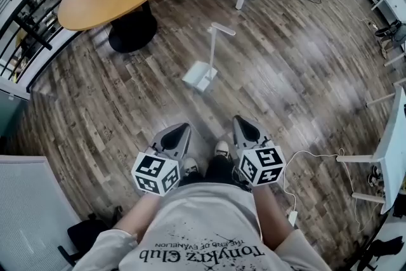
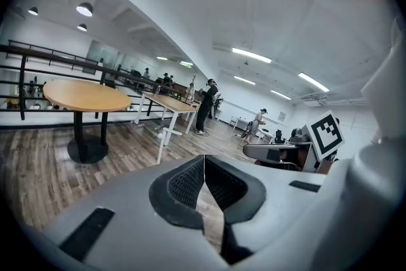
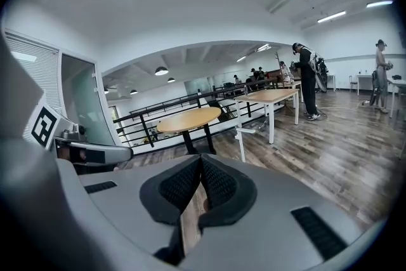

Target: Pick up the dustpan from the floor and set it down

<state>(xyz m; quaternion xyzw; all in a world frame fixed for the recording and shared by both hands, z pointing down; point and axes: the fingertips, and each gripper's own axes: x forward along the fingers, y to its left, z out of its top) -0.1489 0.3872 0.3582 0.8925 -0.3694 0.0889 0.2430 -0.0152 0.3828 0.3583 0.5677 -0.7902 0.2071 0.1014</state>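
Ahead of my shoes (image 1: 221, 149), the plank floor (image 1: 304, 73) bears the white dustpan (image 1: 202, 76) mid-frame, a round table's base (image 1: 132, 32) upper left.

Left gripper (image 1: 181, 131): held low before the torso, pointing forward and slightly down, jaws closed tip to tip, nothing between them. Right gripper (image 1: 243, 126): alongside, same attitude, jaws closed, empty. Left forearm (image 1: 135, 220) and right forearm (image 1: 269, 218) extended, bare.

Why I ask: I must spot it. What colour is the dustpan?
The dustpan is white; the head view shows it best.
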